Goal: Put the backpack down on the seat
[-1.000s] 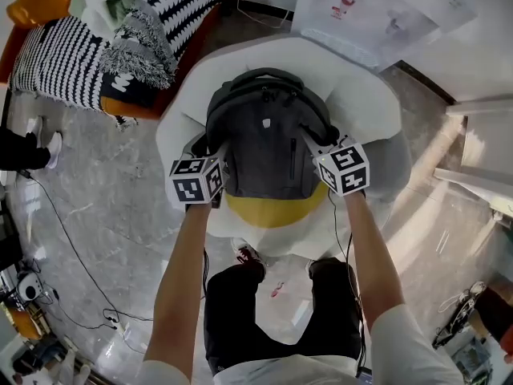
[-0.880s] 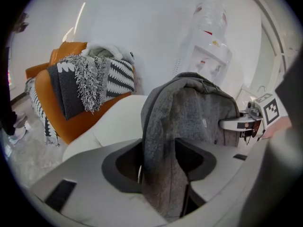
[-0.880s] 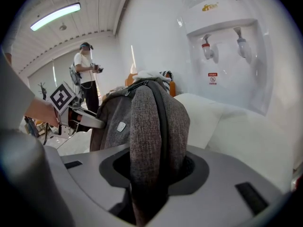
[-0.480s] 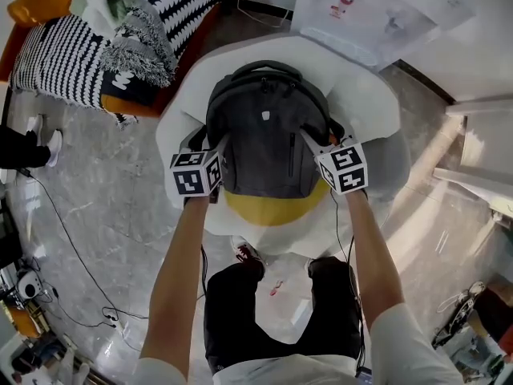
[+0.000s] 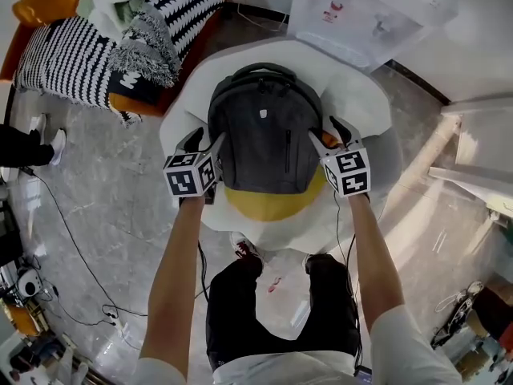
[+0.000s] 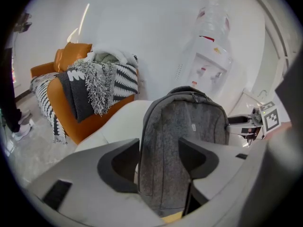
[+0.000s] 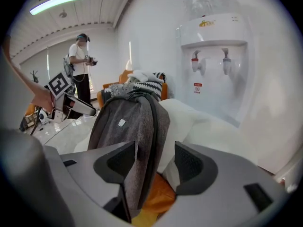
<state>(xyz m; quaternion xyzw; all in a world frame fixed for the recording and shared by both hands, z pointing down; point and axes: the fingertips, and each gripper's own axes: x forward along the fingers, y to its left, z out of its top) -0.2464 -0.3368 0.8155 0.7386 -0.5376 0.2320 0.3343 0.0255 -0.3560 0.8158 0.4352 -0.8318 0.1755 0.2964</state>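
**Backpack on the Seat, Both Claws Wide Open**

The gray backpack [image 5: 264,139] stood up on the round white seat [image 5: 365,95]. Its back leaned on the back of the seat. Its bottom sat on a yellow cushion [image 5: 276,205] at the front of the seat. The handle on top pointed away from the person.

The left claw [image 5: 204,141] was at the left side of the backpack. Its jaws had just been opening, and now they stood wide apart. In the left gripper view the left edge of the bag showed in the gap between the jaws, but the pads did not squeeze it.

The right claw [image 5: 330,133] was at the right side of the backpack. Its jaws had also just been opening and stood wide apart. In the right gripper view the right edge of the bag and a bit of the cushion showed in the gap. The pads did not press on the bag there either.

A white water cooler [image 5: 353,14] stood behind the seat. An orange sofa [image 5: 136,104] with a black and white striped blanket [image 5: 68,62] was off to the left. Far back in the right gripper view, another person [image 7: 83,63] stood in the room.
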